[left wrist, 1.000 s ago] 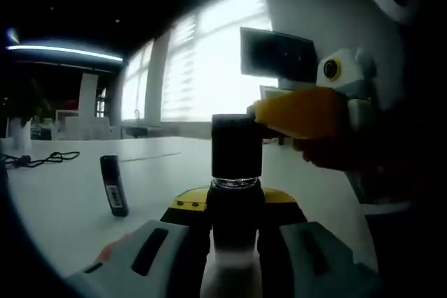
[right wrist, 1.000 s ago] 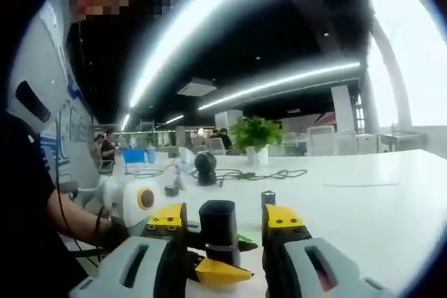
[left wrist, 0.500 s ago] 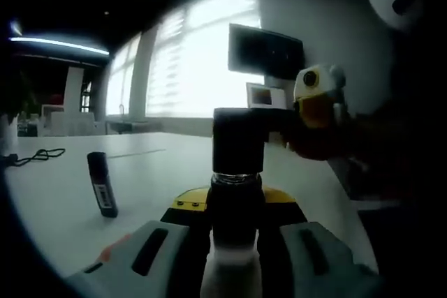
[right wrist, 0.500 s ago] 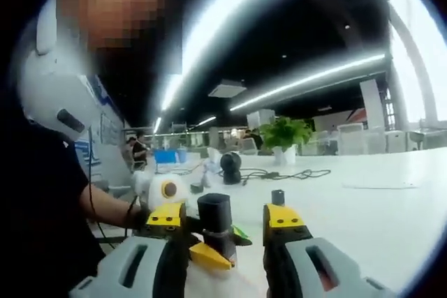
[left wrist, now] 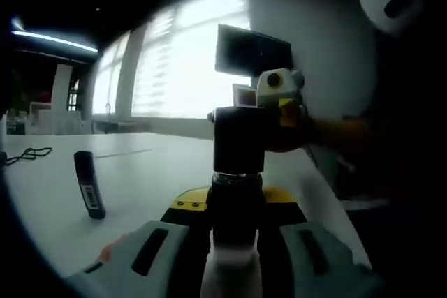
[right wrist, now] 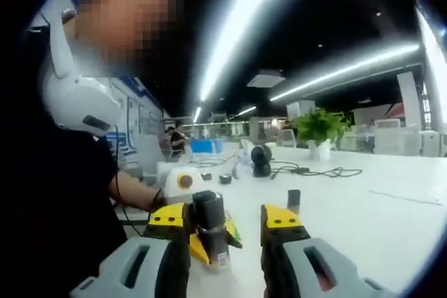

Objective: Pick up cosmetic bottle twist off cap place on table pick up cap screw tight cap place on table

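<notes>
Holding the bottle (left wrist: 236, 204) tight, the left gripper (left wrist: 235, 242) waits. The cap (left wrist: 239, 139) is on (tightness unclear). The right gripper (right wrist: 225, 225) is open, empty.

You've got the dark cosmetic bottle (left wrist: 235, 207) upright at 6 o'clock, its black cap (left wrist: 238, 142) seemingly still on.

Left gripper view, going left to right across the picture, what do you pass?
Black cable lying on the white table → small dark tube standing on the table → cosmetic bottle with its black cap, held in the left hand-held gripper → the right hand-held gripper beside the cap.
</notes>
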The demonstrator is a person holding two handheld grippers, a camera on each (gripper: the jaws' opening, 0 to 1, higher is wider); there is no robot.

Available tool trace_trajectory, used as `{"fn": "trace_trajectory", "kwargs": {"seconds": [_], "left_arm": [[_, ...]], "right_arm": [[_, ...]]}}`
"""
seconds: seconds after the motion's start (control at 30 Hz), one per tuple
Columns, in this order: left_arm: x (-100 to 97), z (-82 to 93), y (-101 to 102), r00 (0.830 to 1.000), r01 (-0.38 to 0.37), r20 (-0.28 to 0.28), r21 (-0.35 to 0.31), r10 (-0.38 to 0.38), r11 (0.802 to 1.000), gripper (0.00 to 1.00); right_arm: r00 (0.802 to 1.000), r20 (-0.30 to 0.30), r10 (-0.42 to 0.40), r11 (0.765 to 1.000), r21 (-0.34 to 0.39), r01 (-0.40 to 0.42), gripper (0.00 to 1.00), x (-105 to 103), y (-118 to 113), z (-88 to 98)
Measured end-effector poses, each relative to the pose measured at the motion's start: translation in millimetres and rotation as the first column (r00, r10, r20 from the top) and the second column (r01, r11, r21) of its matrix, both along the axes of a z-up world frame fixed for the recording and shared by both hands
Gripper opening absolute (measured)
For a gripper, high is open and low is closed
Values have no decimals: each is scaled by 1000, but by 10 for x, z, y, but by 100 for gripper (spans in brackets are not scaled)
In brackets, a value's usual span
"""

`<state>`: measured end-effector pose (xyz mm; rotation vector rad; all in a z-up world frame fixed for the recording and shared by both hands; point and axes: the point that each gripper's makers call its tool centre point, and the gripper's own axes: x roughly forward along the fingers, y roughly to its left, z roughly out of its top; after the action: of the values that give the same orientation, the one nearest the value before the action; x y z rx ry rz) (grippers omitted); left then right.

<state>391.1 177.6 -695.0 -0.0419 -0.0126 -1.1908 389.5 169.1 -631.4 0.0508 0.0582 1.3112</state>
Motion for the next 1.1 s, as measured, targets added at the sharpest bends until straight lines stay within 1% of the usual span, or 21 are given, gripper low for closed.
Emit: {"fn": "trace_trajectory", "kwargs": {"seconds": [0.03,0.07,0.13,0.2,0.33,0.47,0.6,0.73,0.87,0.93,1.1], "left_arm": [[-30,0,-13,1000,10,-2,-2,-10,1000,15],[-38,-1,-16,1000,12,-4,-3,-12,1000,15],[-45,-2,-19,1000,13,-5,-4,-13,1000,15],[-59,-3,-25,1000,18,-7,-5,-18,1000,15],[-78,-4,-35,1000,25,-6,-4,-25,1000,15],[-78,-4,-35,1000,26,-7,-5,-26,1000,15],[-80,-3,-36,1000,28,-7,-5,-28,1000,15],[-93,-3,-43,999,33,-6,-5,-33,999,15],[-92,-3,-43,999,34,-7,-5,-34,999,15],[-92,-3,-44,999,35,-8,-5,-35,999,15],[-94,-2,-45,999,37,-9,-6,-37,999,15]], "right_arm": [[1000,0,6,1000,-2,-6,33,-3,2,-2],[999,2,45,999,-9,-45,33,-24,23,-7],[998,-1,68,998,-14,-68,32,-34,43,-15],[992,0,124,991,-42,-124,32,-80,98,-60],[985,-5,173,983,-67,-173,31,-77,164,-124],[970,-14,242,968,-62,-242,27,-125,238,-125],[961,-25,276,958,-76,-277,27,-91,297,-163],[939,-62,339,937,-64,-343,27,-120,325,-206],[934,-66,351,933,-59,-355,25,-101,360,-238],[926,-73,371,926,-48,-375,24,-127,373,-241],[917,-58,394,917,-51,-397,22,-172,417,-229]]}}
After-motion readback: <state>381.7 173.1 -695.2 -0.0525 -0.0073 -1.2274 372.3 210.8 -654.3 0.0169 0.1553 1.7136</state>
